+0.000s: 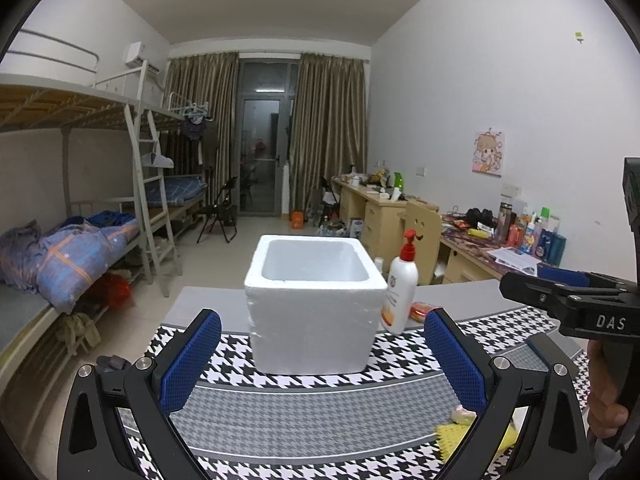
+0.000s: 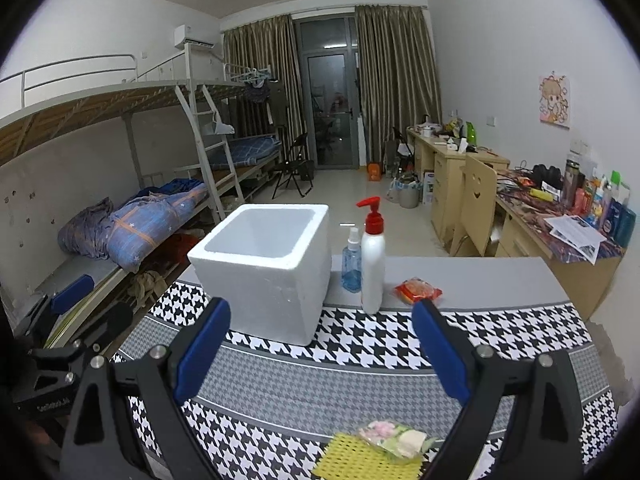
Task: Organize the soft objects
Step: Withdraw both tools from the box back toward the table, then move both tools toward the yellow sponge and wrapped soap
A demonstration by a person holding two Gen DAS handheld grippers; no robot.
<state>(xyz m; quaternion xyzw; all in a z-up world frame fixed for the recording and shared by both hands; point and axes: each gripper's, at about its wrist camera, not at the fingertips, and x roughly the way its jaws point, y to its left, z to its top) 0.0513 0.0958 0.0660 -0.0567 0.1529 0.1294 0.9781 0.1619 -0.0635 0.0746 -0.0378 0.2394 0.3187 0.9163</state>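
A white foam box (image 1: 314,300) stands open and looks empty on the houndstooth mat; it also shows in the right wrist view (image 2: 262,274). A yellow mesh cloth (image 2: 360,456) lies at the near edge with a small clear packet (image 2: 394,438) on it; both show partly in the left wrist view (image 1: 458,430). A red snack packet (image 2: 418,290) lies behind the mat. My left gripper (image 1: 322,354) is open and empty, in front of the box. My right gripper (image 2: 322,346) is open and empty, above the mat, and shows in the left wrist view (image 1: 568,296).
A white pump bottle (image 2: 372,264) and a small blue spray bottle (image 2: 352,264) stand right of the box. The houndstooth mat (image 2: 360,360) covers the grey table (image 2: 480,280). Bunk beds stand left, cluttered desks (image 2: 560,216) right.
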